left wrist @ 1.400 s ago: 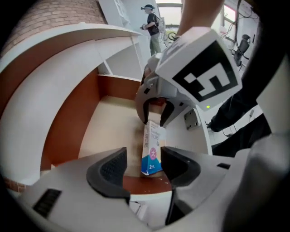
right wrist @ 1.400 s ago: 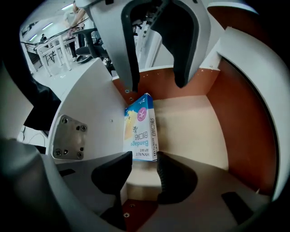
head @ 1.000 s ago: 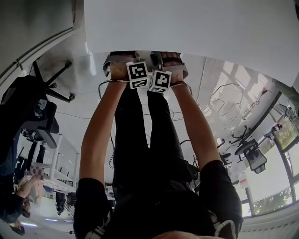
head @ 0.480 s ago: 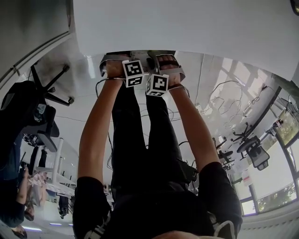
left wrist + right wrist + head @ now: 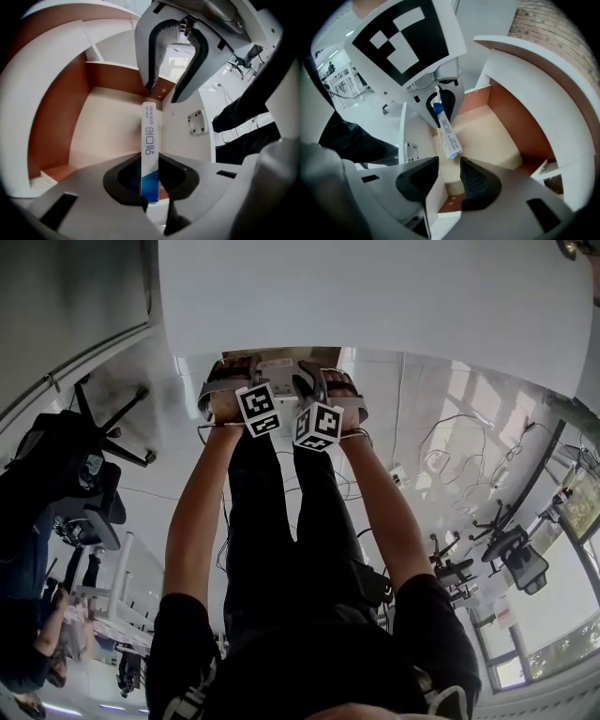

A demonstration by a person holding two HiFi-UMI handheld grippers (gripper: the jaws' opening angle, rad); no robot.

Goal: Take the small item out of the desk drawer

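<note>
A slim white box with a blue end (image 5: 149, 140) is clamped by that blue end in my left gripper (image 5: 151, 197), whose jaws have just been closing on it. In the right gripper view the box (image 5: 449, 138) hangs from the left gripper (image 5: 438, 105) above the pale floor of the open drawer (image 5: 511, 122). My right gripper (image 5: 450, 176) hovers over the drawer's near wall, jaws apart, gripping nothing. From the head view both grippers sit side by side at the edge of the white desk (image 5: 375, 296); their jaws are hidden there.
The drawer has brown inner walls (image 5: 61, 126) and a white side panel with a metal plate (image 5: 196, 123). My legs are directly below my arms. Office chairs (image 5: 84, 484) stand at the left and cables (image 5: 450, 442) trail over the floor at the right.
Both hands have come up and slightly out from under the desk edge, so more of each gripper shows. The right marker cube has rolled a little.
</note>
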